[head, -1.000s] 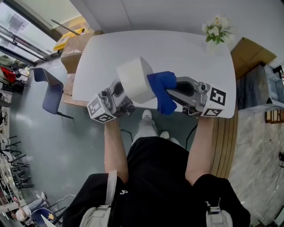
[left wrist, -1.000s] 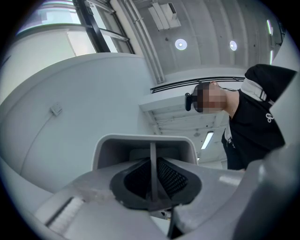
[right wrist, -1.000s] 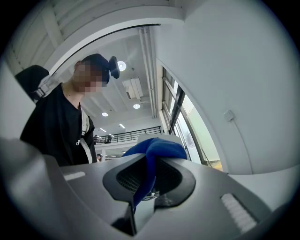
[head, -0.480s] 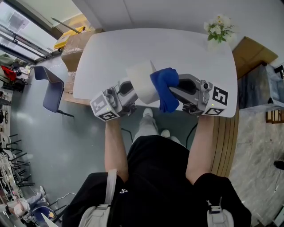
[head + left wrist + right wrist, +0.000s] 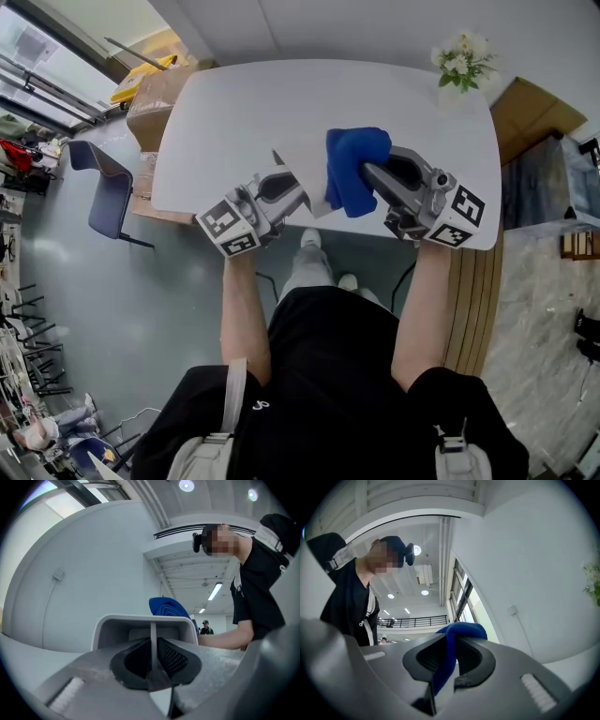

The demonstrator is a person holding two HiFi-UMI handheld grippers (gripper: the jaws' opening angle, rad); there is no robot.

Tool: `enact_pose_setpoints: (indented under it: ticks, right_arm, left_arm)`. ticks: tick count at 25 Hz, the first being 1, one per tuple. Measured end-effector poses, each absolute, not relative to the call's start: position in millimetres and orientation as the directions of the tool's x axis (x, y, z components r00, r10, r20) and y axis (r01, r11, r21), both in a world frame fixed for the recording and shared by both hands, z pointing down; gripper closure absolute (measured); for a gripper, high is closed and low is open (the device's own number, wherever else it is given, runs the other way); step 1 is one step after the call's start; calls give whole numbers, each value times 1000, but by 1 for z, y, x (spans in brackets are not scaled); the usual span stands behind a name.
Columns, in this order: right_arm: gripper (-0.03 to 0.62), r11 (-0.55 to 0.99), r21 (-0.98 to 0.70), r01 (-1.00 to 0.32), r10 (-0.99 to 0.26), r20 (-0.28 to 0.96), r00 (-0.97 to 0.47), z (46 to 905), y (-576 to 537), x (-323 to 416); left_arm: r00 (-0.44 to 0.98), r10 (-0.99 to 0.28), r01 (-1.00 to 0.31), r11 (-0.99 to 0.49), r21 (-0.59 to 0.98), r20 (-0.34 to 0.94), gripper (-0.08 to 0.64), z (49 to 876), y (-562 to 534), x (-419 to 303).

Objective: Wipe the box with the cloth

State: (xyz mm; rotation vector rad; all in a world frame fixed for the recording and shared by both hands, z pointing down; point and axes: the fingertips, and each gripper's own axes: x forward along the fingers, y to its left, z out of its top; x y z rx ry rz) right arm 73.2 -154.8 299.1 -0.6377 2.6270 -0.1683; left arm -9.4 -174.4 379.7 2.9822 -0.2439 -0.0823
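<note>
At 9 o'clock the left claw (image 5: 292, 190) is clamped on a wall of the white box (image 5: 314, 201). Since a second ago the box has tipped from broad face to edge-on, above the table (image 5: 281, 103) near its front edge. At 3 o'clock the blue cloth (image 5: 354, 167), pinched in the right claw (image 5: 367, 178), has climbed over the box top, so the wipe looks under way. Only the left gripper view shows the box's hollow rim.

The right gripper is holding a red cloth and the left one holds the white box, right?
Almost. The cloth is blue, not red; the right gripper view shows it pinched in the right gripper. The left gripper does hold the white box.
</note>
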Motion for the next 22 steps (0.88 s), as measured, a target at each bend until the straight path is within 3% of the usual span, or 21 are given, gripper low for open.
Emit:
enact_pose_setpoints:
  ticks: [13, 22]
  right_arm:
    - [541, 762, -302, -572, -647, -360, -672, 314, -198, 104]
    - [541, 692, -338, -637, -721, -318, -615, 330, -227, 116]
  left_arm:
    - [914, -128, -186, -975, 118, 384, 514, 468, -192, 2]
    - [769, -89, -167, -984, 65, 633, 514, 522, -210, 2]
